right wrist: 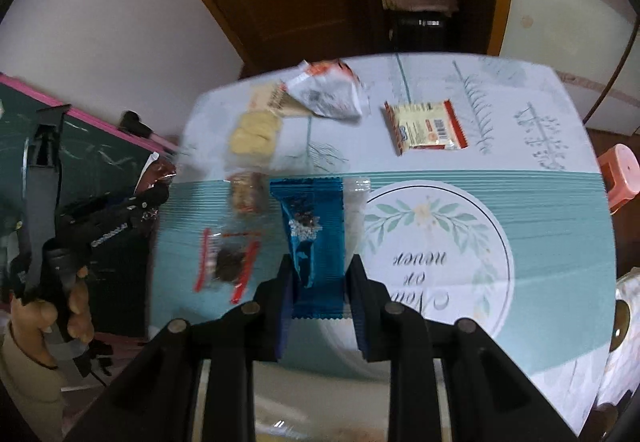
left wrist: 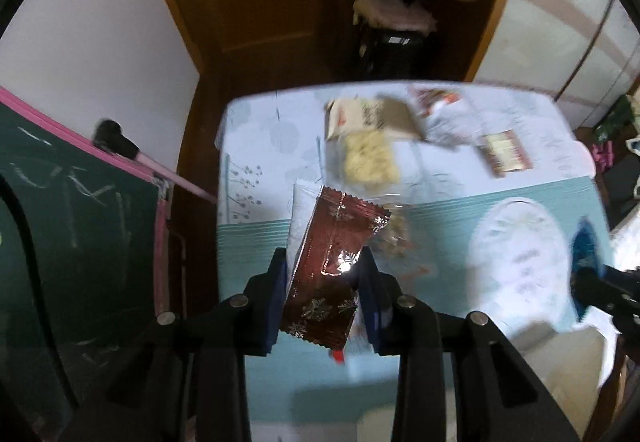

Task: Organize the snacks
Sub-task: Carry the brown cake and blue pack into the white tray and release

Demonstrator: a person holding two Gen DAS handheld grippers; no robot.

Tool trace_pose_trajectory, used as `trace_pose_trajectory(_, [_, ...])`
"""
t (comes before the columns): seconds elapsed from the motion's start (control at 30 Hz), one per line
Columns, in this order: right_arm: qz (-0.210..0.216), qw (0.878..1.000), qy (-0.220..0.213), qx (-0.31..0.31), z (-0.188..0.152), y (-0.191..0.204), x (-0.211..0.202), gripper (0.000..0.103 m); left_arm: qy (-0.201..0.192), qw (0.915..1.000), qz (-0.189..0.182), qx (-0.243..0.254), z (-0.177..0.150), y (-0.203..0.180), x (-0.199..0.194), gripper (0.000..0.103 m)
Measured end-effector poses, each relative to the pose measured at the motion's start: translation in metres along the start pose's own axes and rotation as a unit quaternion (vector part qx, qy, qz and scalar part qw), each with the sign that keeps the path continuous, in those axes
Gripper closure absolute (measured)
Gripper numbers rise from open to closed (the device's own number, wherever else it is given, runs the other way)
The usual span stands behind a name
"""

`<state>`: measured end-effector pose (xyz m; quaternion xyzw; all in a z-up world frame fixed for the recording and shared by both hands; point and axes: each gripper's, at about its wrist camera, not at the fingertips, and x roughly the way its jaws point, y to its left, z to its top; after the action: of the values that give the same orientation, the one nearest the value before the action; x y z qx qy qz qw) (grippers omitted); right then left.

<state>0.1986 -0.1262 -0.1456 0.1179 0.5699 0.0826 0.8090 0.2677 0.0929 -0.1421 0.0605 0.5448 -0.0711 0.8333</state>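
My left gripper (left wrist: 324, 262) is shut on a dark red foil snack packet (left wrist: 334, 254) and holds it above the table; it also shows at the left of the right wrist view (right wrist: 160, 182). My right gripper (right wrist: 318, 270) is shut on a blue foil snack packet (right wrist: 314, 234) above the table's near part. On the table lie a clear bag of pale biscuits (right wrist: 254, 134), a white crumpled bag (right wrist: 326, 92), a cream and red packet (right wrist: 426, 126), a small nut bar (right wrist: 246, 192) and a clear packet with red edges (right wrist: 228, 260).
The table (right wrist: 540, 210) has a teal and white cloth with a round leaf print. A green chalkboard with a pink frame (left wrist: 80, 202) stands at the left. A wooden door and shelves stand behind. A pink stool (right wrist: 620, 174) is at the right.
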Motion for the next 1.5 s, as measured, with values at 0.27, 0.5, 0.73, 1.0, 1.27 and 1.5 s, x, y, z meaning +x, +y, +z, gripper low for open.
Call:
trace_pose_trajectory(0.27, [0.014,0.999,-0.037,-0.025,-0.039,0.023,-0.078,0.078,-0.048,0.9975,-0.048,0.019,-0.057,-0.023,-0.129,0.071])
trace_pose_trajectory(0.5, [0.012,0.998,-0.057,-0.036,-0.08,0.043,-0.13,0.078,-0.055,0.9959,-0.071,0.006,-0.112,-0.037,-0.179,0.071])
trace_pose_trajectory(0.73, [-0.014,0.995,-0.078,-0.054,-0.118,0.057,-0.166,0.078,-0.063,0.9948,-0.079,0.001,-0.144,-0.046,-0.196,0.071])
trace_pose_trajectory(1.0, [-0.035,0.996,-0.063,-0.058,-0.152,0.058,-0.164,0.078,-0.054,0.997,-0.045,0.03,-0.168,-0.06,-0.178,0.071])
trace_pose_trajectory(1.27, [-0.054,0.997,-0.035,-0.036,-0.173,0.044,-0.146,0.078,0.008,0.9977,-0.056,0.039,-0.189,-0.071,-0.143,0.071])
trace_pose_trajectory(1.5, [-0.061,0.998,0.001,-0.021,-0.187,0.034,-0.124,0.077,0.046,0.9963,-0.066,0.031,-0.199,-0.074,-0.127,0.07])
